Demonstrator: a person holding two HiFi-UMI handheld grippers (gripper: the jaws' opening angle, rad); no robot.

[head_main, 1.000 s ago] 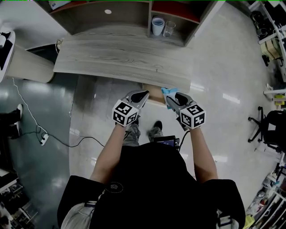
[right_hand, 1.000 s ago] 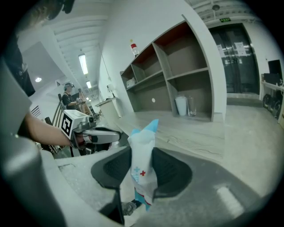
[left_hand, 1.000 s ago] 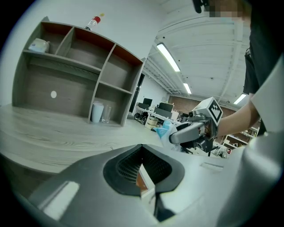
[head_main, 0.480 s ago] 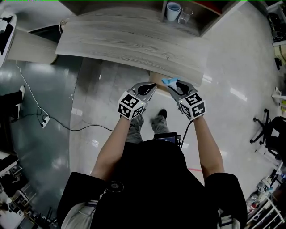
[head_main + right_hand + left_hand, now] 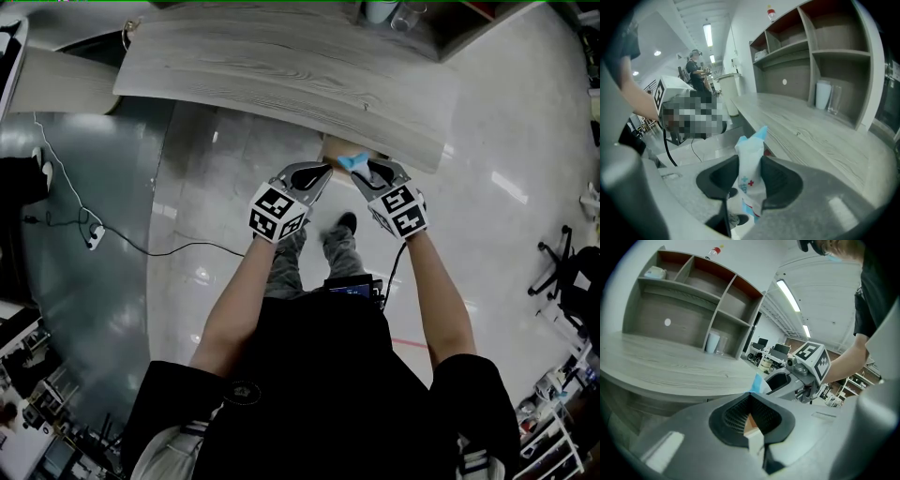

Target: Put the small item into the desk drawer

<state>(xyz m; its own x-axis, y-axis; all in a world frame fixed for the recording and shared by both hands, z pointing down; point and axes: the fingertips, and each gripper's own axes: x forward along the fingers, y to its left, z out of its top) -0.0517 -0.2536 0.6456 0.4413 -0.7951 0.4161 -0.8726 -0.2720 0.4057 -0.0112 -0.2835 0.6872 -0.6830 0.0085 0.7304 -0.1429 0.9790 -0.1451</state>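
Observation:
My right gripper (image 5: 362,169) is shut on a small white and light-blue packet (image 5: 352,161) with a red cross print (image 5: 752,145); the packet stands upright between the pads of the right gripper (image 5: 750,174). It hangs just off the grey wooden desk's (image 5: 281,66) front edge, by a tan drawer part (image 5: 334,147) under the top. Beside it, the left gripper (image 5: 319,173) has its jaws together with nothing in them. In the left gripper view, the left gripper (image 5: 750,405) points at the desk edge, with the packet (image 5: 758,384) just beyond.
A shelf unit stands at the back of the desk with a white cup (image 5: 712,341) and a glass (image 5: 834,99). The person's feet (image 5: 342,227) are on the glossy floor below. A cable (image 5: 122,246) runs at the left, an office chair (image 5: 572,272) at the right.
Both grippers have sunk and drawn closer to the desk's front edge and the drawer part. The packet has stayed in the right gripper's jaws, and the head view has tipped forward.

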